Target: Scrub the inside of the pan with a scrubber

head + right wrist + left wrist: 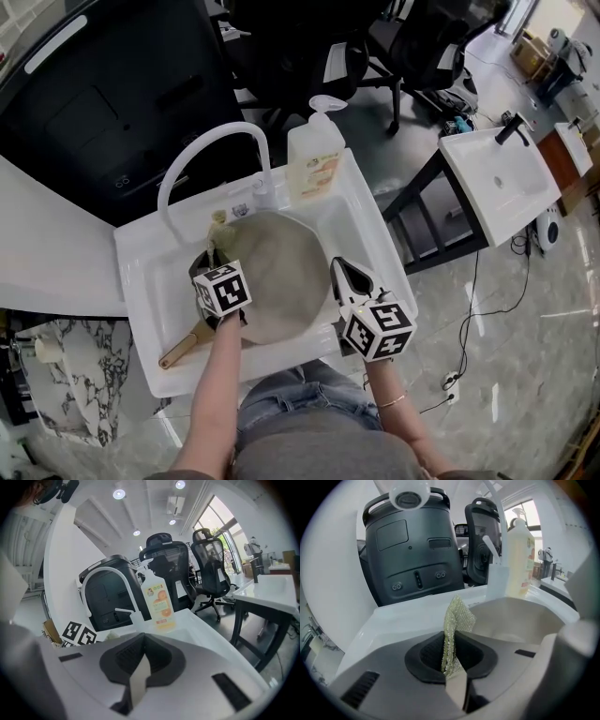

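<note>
Left tongs (212, 259) are pressed together on the scrubber (453, 629), a strip of silvery mesh that stands up out of the pinch with its top corner flopped over. In the head view it sits at the far left edge of the pan (274, 274); I cannot tell whether mesh and metal are touching.

The pan lies in the white sink (150, 281), pale grey inside, with its wooden handle (182, 350) running out to the near left across the sink's rim. The left tongs come in just above where that handle joins the pan.

Over on the right, the right tongs (340, 270) are squeezed shut with nothing between them, their tips at the pan's right edge.

Behind the pan, the white faucet (202, 150) arches up over the far left of the sink. Just right of its base, a soap bottle (314, 161) with an orange label stands upright on the far rim. Beyond the sink there is a large black machine (412, 559).
</note>
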